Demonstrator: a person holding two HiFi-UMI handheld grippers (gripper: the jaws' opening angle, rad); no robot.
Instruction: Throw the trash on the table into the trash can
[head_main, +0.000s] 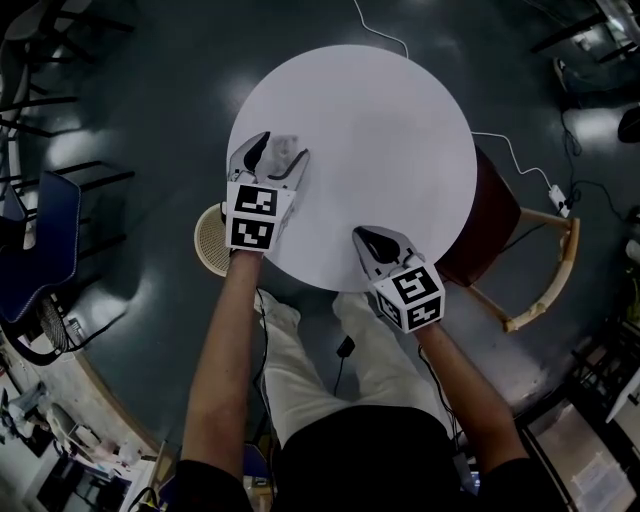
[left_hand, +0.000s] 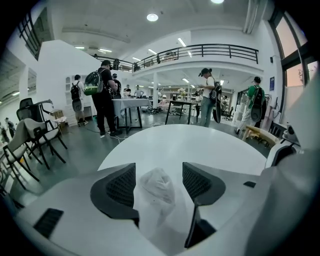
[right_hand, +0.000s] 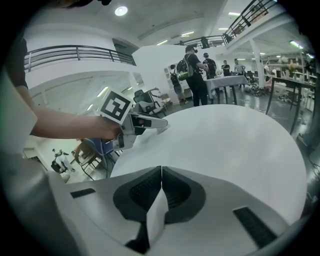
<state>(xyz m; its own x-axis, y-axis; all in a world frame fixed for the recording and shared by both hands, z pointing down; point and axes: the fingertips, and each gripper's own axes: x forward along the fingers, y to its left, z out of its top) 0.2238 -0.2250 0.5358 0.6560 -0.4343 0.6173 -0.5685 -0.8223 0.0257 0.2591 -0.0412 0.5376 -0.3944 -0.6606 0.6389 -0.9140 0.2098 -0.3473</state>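
Two grippers are held over the white table (head_main: 390, 120): the left gripper (head_main: 277, 160) with jaws spread around crumpled trash (left_hand: 157, 186) lying there, the right gripper (right_hand: 161, 172) with jaws closed together, empty.

Overhead head view, low gripper views, shared table (head_main: 400, 150)
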